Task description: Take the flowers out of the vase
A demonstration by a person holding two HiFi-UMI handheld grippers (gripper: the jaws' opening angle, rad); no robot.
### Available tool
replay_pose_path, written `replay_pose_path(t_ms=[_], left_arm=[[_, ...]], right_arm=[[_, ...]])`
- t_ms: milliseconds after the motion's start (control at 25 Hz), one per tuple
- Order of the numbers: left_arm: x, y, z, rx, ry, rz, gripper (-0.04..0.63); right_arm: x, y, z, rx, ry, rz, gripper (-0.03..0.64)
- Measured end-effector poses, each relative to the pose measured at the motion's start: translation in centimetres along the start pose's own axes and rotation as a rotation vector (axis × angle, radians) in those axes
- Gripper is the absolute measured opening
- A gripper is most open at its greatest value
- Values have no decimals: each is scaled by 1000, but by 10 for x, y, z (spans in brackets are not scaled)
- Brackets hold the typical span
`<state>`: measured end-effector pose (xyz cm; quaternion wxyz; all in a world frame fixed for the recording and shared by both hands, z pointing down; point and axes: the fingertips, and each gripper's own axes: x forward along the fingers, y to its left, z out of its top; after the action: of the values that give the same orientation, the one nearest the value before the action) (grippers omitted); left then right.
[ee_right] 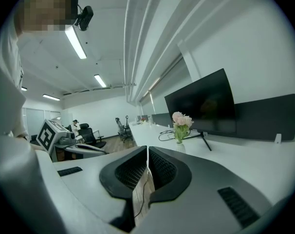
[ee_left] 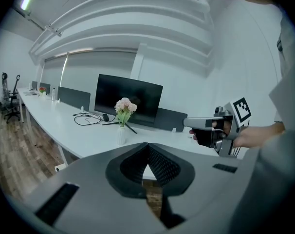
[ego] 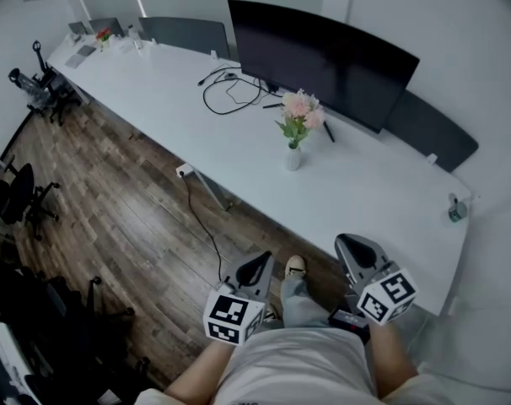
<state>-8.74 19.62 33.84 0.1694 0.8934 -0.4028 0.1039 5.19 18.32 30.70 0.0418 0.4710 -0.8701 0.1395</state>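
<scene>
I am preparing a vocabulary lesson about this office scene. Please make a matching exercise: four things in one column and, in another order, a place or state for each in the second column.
Things:
1. flowers
2. monitor
3. cable
4. left gripper

Places or states:
A. lies in loops on the desk
B. jaws together, nothing between them
C. stand in the white vase
D. stands behind the vase, screen dark

Pairs: 1-C, 2-D, 3-A, 4-B

Head view steeply downward; gripper views level; flowers common to all.
</scene>
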Motion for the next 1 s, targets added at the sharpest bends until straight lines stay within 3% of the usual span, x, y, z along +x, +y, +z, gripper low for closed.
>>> replay_pose_path(t_ms=[800, 1000], left_arm=[[108, 80, 75, -20, -41, 121, 3], [126, 89, 73, -13, -19, 150, 3]], right_arm=[[133, -128, 31, 51, 16, 65, 34], [148, -149, 27, 58, 32, 87, 34]])
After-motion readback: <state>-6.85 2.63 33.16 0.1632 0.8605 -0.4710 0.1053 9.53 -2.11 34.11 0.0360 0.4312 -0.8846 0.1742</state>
